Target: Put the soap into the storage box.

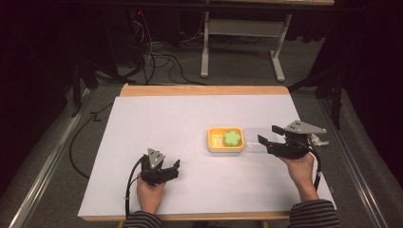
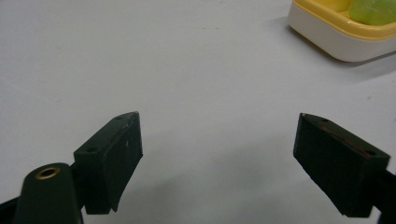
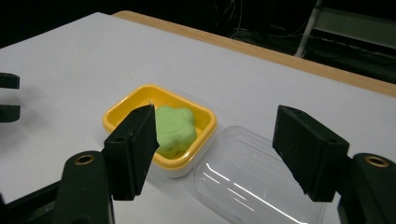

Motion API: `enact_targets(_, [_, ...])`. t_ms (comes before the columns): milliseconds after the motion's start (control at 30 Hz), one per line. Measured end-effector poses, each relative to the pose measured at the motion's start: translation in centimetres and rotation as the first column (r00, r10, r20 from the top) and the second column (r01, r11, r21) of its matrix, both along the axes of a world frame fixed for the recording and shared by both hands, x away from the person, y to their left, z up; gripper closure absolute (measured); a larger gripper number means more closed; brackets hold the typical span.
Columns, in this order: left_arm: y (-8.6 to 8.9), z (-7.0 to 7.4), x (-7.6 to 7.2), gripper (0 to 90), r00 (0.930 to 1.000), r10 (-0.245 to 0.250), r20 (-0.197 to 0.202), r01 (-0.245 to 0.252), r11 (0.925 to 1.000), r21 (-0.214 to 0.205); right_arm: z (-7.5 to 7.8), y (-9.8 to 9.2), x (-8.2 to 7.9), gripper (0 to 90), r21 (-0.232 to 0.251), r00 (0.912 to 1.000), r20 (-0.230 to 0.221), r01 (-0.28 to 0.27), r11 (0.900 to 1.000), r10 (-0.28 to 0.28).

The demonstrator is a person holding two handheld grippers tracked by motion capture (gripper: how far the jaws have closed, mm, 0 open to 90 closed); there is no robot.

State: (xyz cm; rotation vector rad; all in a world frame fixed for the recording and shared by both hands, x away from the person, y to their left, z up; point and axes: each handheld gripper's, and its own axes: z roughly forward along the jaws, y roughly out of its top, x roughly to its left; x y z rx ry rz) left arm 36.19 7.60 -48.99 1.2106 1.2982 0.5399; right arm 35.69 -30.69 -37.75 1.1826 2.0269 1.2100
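Observation:
A small yellow tray (image 1: 225,149) sits right of the table's middle with a green flower-shaped piece (image 1: 232,137) in it. A clear plastic lid (image 1: 256,142) lies against its right side. My right gripper (image 1: 269,134) hovers open over the lid, jaws wide apart. In the right gripper view the open right gripper (image 3: 217,126) faces the tray (image 3: 205,116), the green piece (image 3: 175,128) and the lid (image 3: 252,182). My left gripper (image 1: 175,168) rests open near the front left, holding nothing. In the left gripper view the left gripper (image 2: 219,135) faces bare table, with the tray (image 2: 327,42) far off.
The white table cover (image 1: 157,123) has a wooden edge (image 1: 204,90) at the back. Two small pale bits (image 1: 217,140) lie in the tray's left part. A crumpled whitish thing (image 1: 317,139) lies near the right edge. Cables and a stand are on the floor behind.

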Motion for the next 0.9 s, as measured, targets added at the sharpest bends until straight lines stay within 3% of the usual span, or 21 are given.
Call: enact_targets(900, [0.0,0.0,0.0,16.2,1.0,0.0,0.001,0.0,1.0,0.005,-0.6,-1.5,-2.1,31.4,0.023,0.9995,0.011,0.028,0.9993,-0.029])
